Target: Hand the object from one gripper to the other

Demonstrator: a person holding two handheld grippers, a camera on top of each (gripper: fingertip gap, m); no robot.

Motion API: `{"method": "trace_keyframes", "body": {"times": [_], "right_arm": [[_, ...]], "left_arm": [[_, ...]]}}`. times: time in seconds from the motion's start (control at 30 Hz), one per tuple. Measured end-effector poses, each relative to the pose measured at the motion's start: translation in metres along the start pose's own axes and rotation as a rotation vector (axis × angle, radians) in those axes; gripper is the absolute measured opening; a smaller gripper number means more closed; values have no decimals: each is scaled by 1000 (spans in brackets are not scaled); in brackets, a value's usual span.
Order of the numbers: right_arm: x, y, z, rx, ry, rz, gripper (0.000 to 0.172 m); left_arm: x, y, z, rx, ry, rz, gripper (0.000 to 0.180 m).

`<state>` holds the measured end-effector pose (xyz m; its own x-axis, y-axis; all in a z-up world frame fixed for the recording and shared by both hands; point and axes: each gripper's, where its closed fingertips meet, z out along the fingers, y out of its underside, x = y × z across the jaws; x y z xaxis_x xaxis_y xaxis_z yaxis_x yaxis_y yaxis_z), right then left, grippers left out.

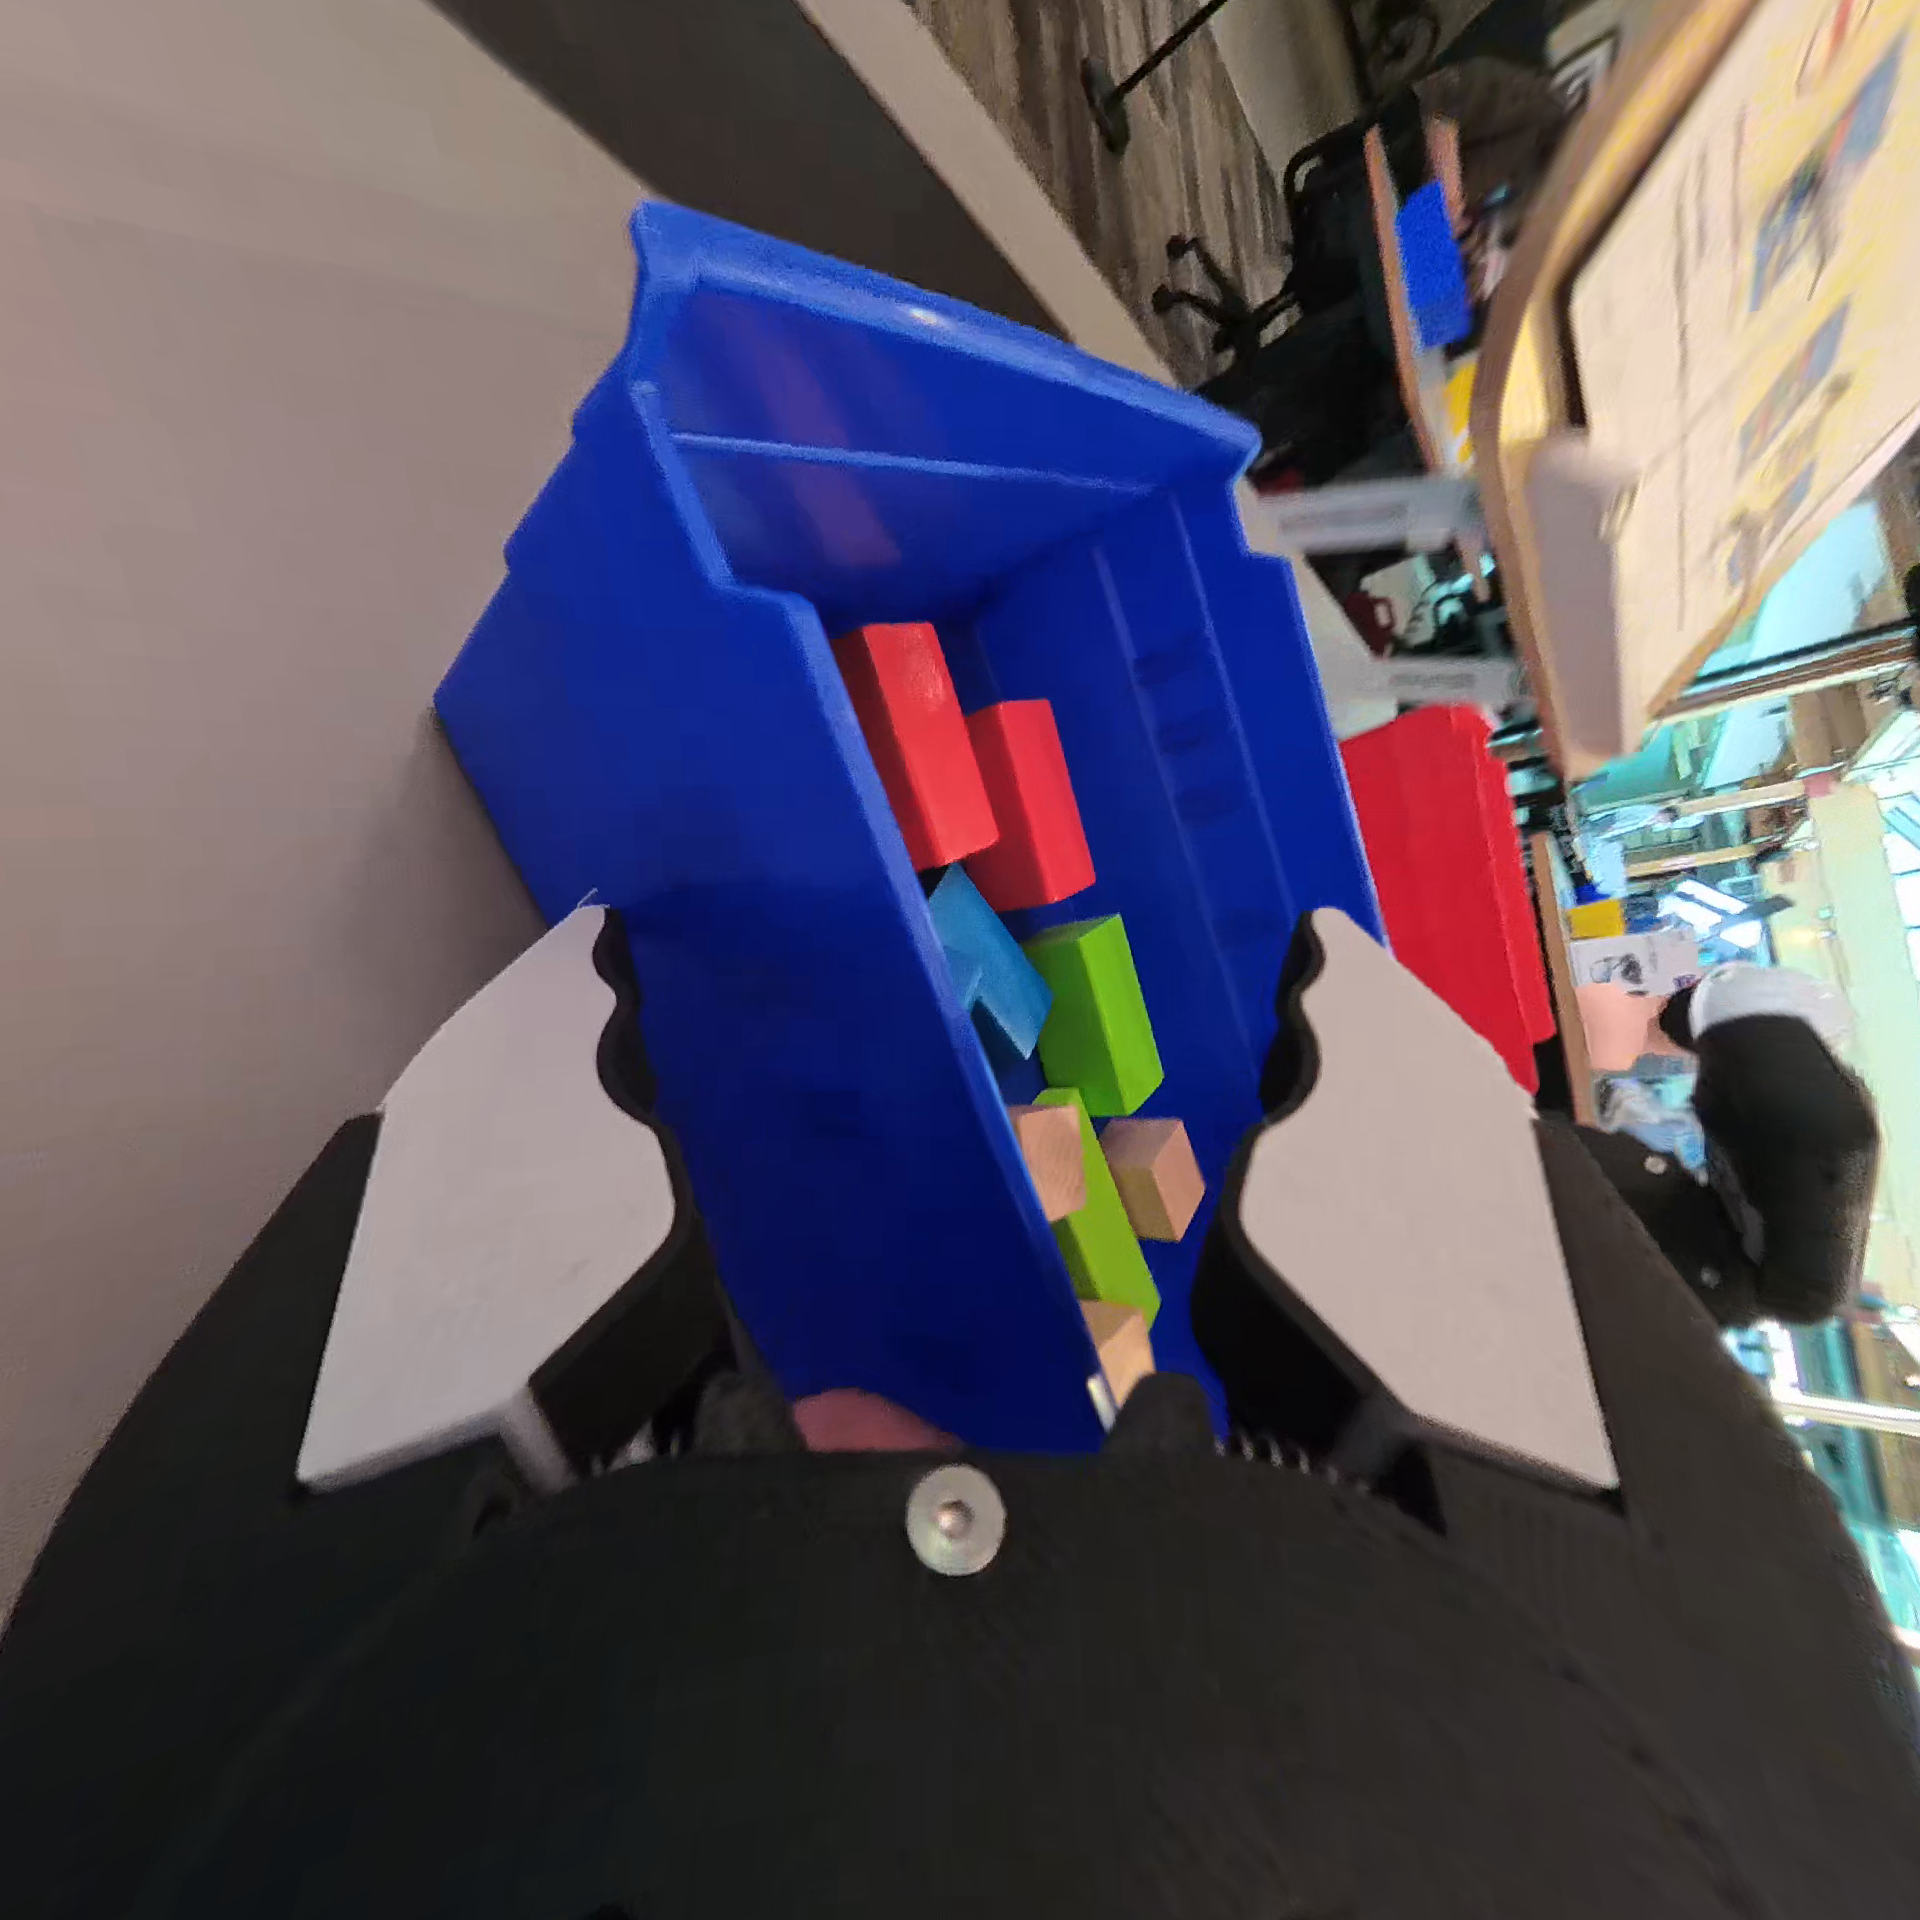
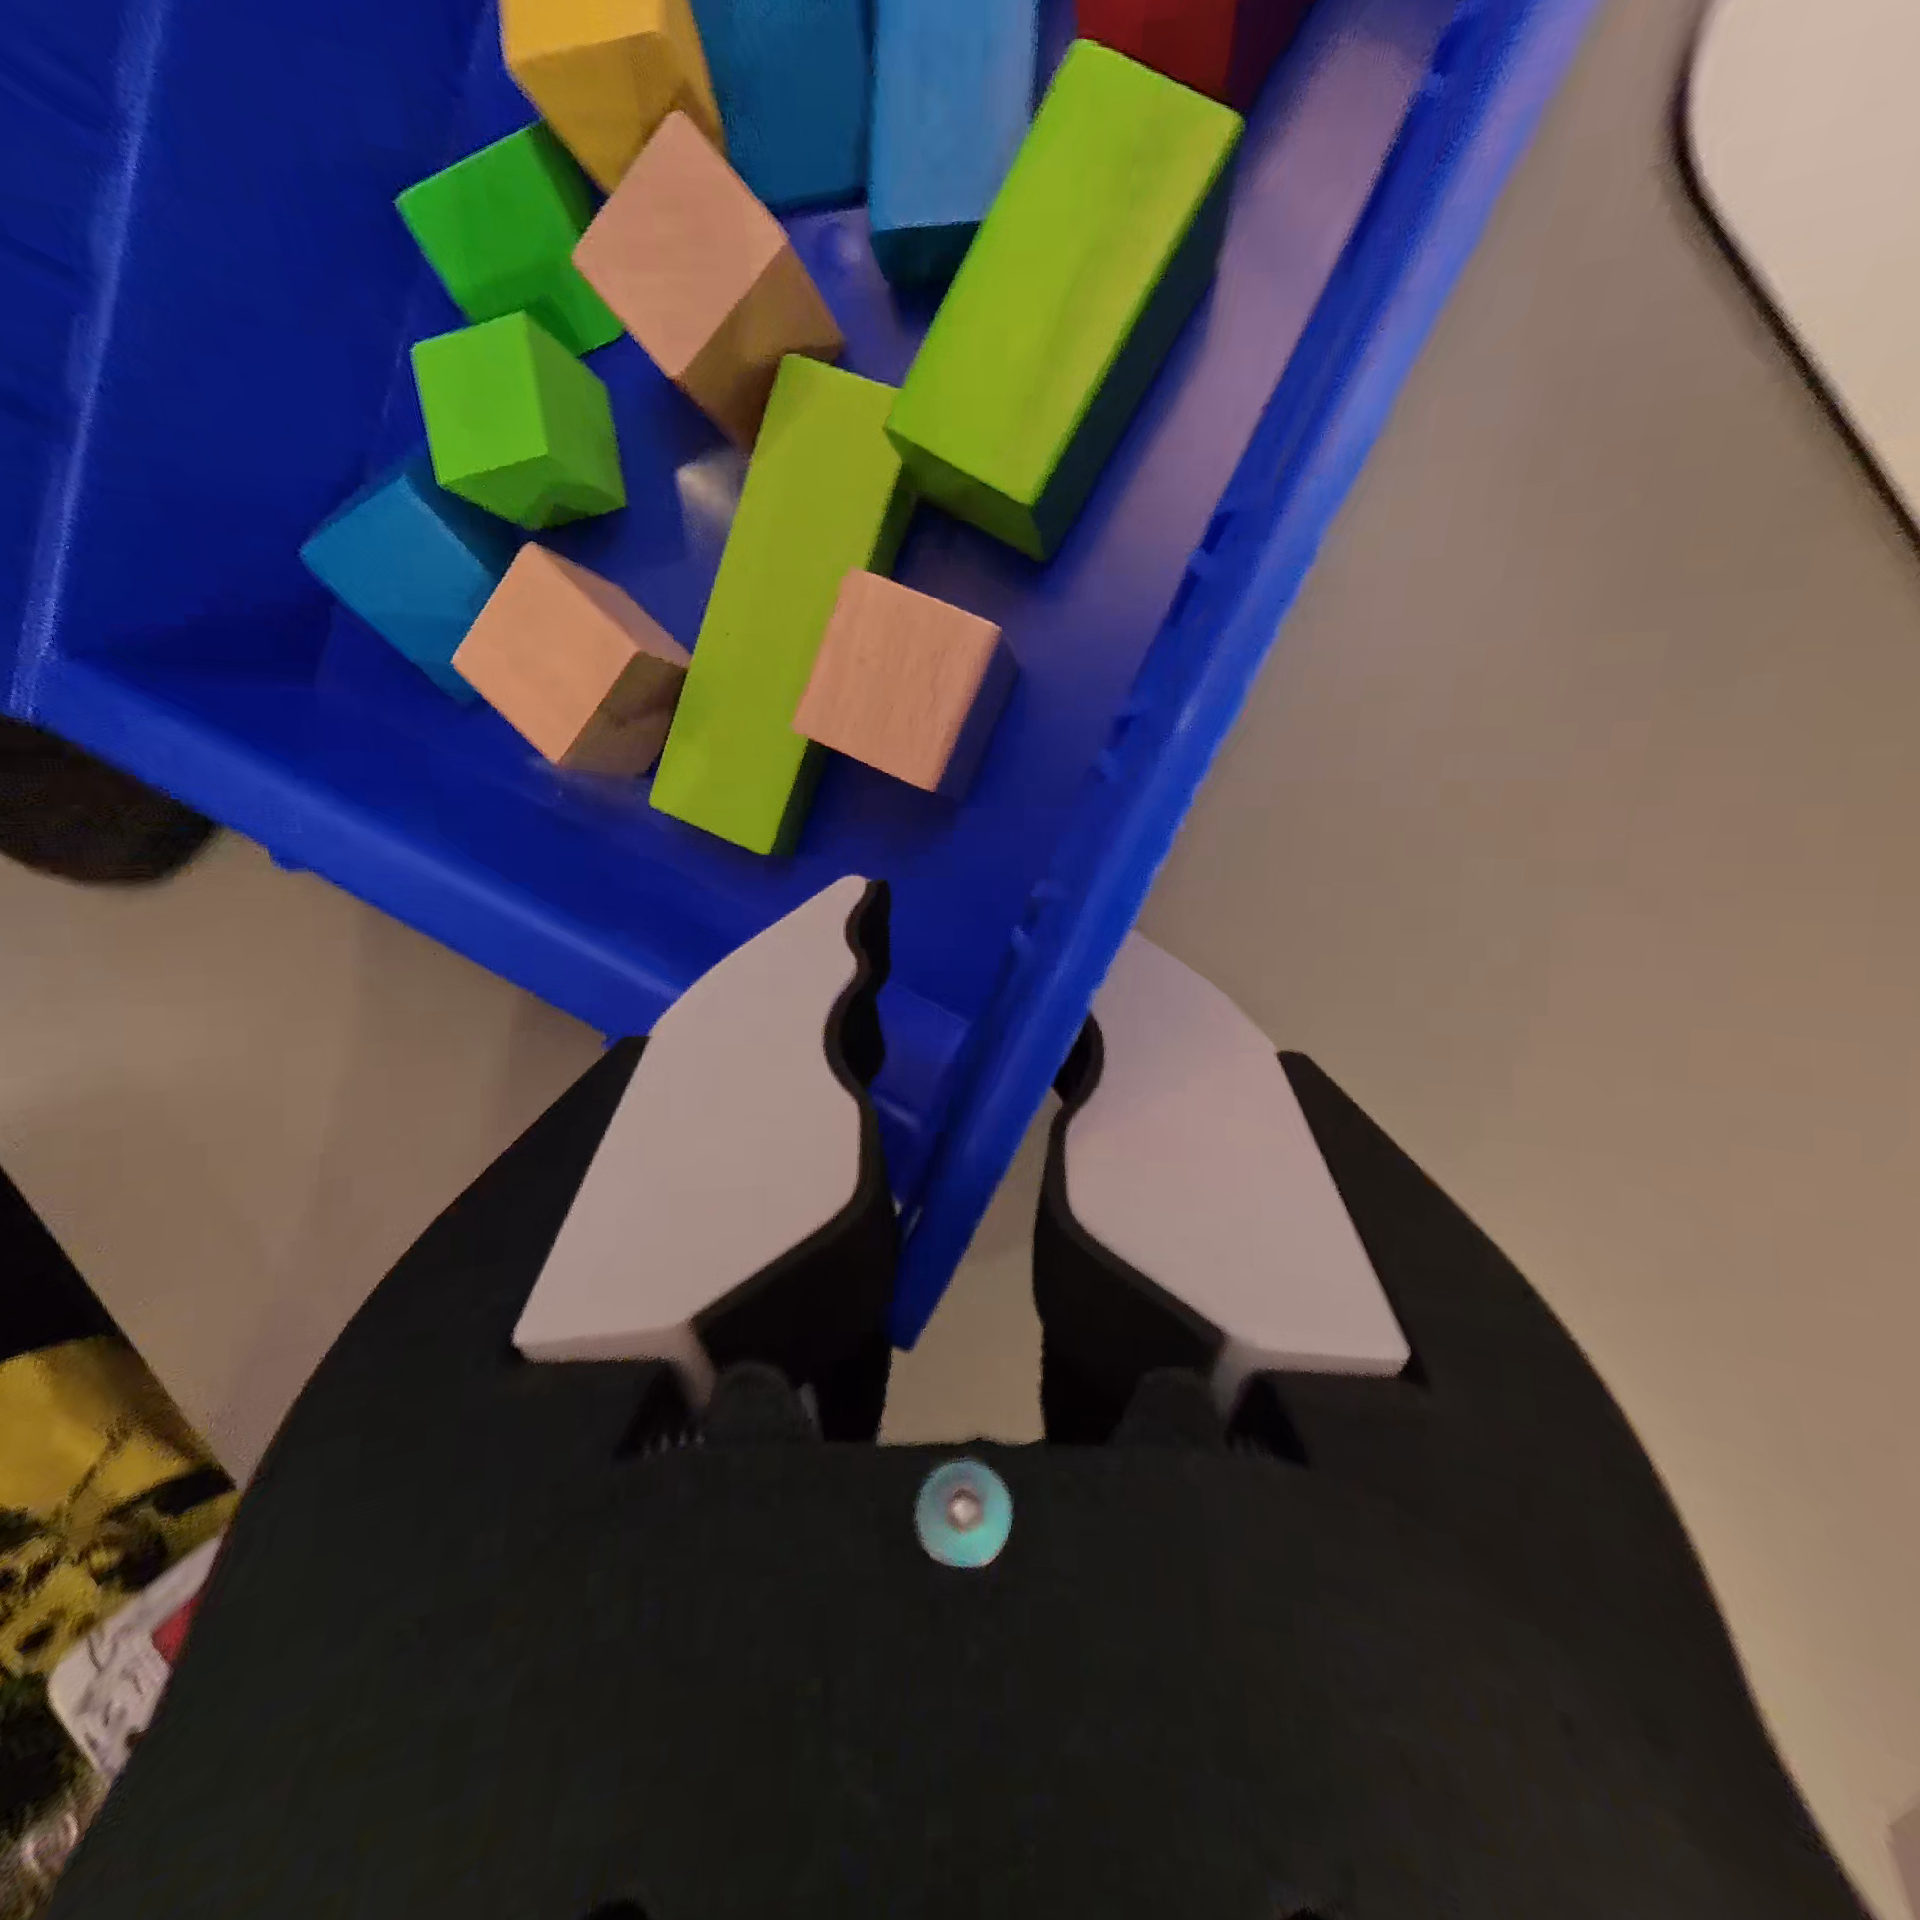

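Observation:
A blue plastic bin (image 1: 727, 831) holds several wooden blocks: red (image 1: 914, 748), green (image 1: 1096, 1013), light blue and bare wood (image 2: 899, 681). It rests on the grey table (image 1: 208, 623). My left gripper (image 1: 966, 914) is spread wide, with one finger on each side of the bin's near end. I see no squeeze on its walls. My right gripper (image 2: 997, 914) straddles the bin's side wall (image 2: 1278, 582) near a corner. Its left pad (image 2: 857, 997) stands clear of the wall, inside the bin, and its right finger (image 2: 1174, 1039) is just outside. Both views are blurred by motion.
A red bin (image 1: 1444, 883) stands beyond the blue one, with a person in black (image 1: 1766, 1143) farther right. A white rounded object (image 2: 1829, 208) lies on the table at the top right. A yellow printed thing (image 2: 83, 1507) lies at the lower left. A dark shape (image 2: 83, 810) sits by the bin's end wall. Some 20 cm of space lies between my two pairs of fingers.

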<state>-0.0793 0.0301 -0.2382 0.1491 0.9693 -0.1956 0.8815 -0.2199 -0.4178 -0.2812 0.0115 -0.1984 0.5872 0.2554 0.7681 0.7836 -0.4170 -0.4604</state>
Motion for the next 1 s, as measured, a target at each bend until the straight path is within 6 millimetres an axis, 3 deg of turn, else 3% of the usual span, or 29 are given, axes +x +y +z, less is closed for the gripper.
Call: {"method": "trace_keyframes", "body": {"times": [0.13, 0.33, 0.43, 0.5, 0.63, 0.77, 0.83, 0.9, 1.0], "right_arm": [[-30, -44, 24, 9, -110, 7, 43], [-58, -101, 56, 58, -136, 12, 55], [-65, -127, 68, 88, -157, 53, 60], [-74, -142, 77, 109, -201, 81, 81], [-78, -164, 88, 145, -208, 112, 89], [-74, -175, 92, 133, -229, 115, 93], [-76, -172, 85, 131, -289, 126, 96], [-78, -158, 65, 146, -324, 107, 95], [-83, -120, 11, 203, -329, -35, 93]], "left_arm": [[-36, -56, 0, 17, 29, -36, 104], [-76, -117, 8, -70, 89, 12, 89], [-91, -143, 14, -103, 94, 30, 85], [-96, -157, 19, -135, 82, 77, 80], [-101, -179, 32, -200, 76, 156, 72], [-107, -189, 41, -250, 64, 167, 73], [-104, -196, 36, -224, 91, 158, 81], [-102, -212, 16, -132, 93, 158, 81], [-96, -222, -27, -22, 26, 267, 82]]}}
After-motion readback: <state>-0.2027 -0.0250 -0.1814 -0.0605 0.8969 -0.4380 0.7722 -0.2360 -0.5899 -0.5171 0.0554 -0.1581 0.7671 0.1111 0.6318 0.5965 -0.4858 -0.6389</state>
